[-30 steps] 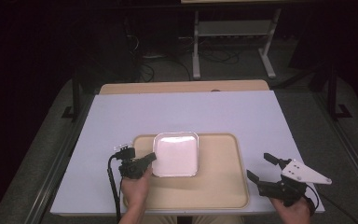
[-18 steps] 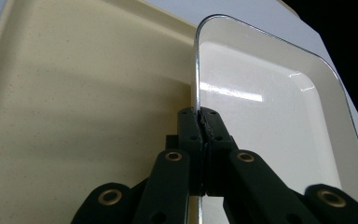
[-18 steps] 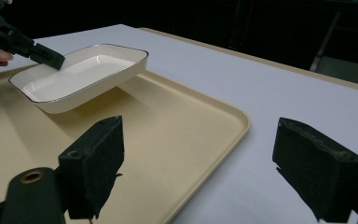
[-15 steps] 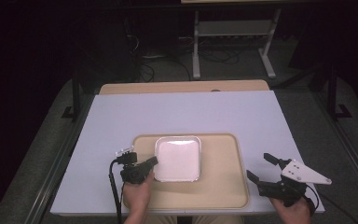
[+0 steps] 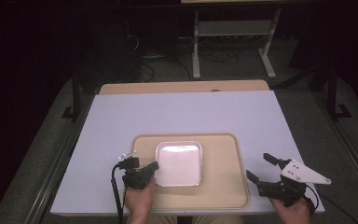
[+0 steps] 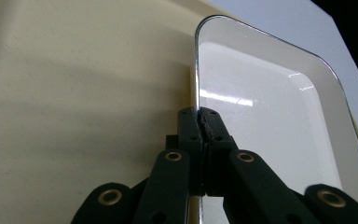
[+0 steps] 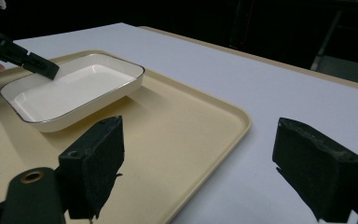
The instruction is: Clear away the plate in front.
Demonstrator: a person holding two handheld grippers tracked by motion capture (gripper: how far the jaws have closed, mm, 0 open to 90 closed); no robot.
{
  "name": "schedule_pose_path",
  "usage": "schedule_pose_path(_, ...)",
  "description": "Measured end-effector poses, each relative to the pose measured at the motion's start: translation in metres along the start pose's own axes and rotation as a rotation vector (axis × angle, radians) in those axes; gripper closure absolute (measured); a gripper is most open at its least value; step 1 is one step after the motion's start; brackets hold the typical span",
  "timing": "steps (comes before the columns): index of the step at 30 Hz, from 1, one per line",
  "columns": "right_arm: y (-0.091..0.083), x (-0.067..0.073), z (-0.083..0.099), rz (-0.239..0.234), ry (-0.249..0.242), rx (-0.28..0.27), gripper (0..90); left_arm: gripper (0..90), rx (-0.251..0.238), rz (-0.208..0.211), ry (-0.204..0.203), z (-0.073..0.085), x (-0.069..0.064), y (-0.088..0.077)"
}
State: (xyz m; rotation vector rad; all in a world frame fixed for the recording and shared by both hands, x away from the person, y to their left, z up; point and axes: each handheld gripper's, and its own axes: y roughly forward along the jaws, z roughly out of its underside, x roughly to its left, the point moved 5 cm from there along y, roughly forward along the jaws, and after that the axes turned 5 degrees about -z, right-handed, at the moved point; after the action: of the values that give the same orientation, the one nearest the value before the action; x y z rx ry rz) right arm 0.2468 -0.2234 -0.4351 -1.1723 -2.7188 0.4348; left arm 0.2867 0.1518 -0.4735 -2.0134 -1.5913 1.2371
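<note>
L gripper (image 6: 199, 122) clamping white dish (image 5: 178, 163) rim on tray (image 5: 223, 186).
R gripper (image 5: 266, 173) waiting w/ jaws apart; next prob. needing steady lift.

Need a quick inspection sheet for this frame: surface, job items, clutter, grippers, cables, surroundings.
Surface: white table top, with a beige tray near the person's edge.
Job items: white dish with a thin metallic rim, sitting on the tray, nothing in it.
Clutter: nothing seen.
Grippers: left gripper shut on the dish's rim; right gripper open, off the tray's right edge, holding nothing.
Cables: black cable trails from the left gripper toward the person; loose cables on the floor behind the table.
Surroundings: dark room, a metal stand behind the table.
</note>
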Motion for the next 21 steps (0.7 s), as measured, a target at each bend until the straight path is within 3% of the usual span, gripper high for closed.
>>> schedule_pose_path(12,-0.0004,0.0006,-0.0004,-0.005,-0.003,-0.003,15.6,88.7,0.019,-0.052,0.002,0.005,-0.0027,0.0069)
schedule_pose_path(21,-0.0001,-0.0005,0.0008,-0.007,-0.003,-0.004,15.6,88.7,0.013,-0.061,0.006,0.0054,-0.0055,0.0087)
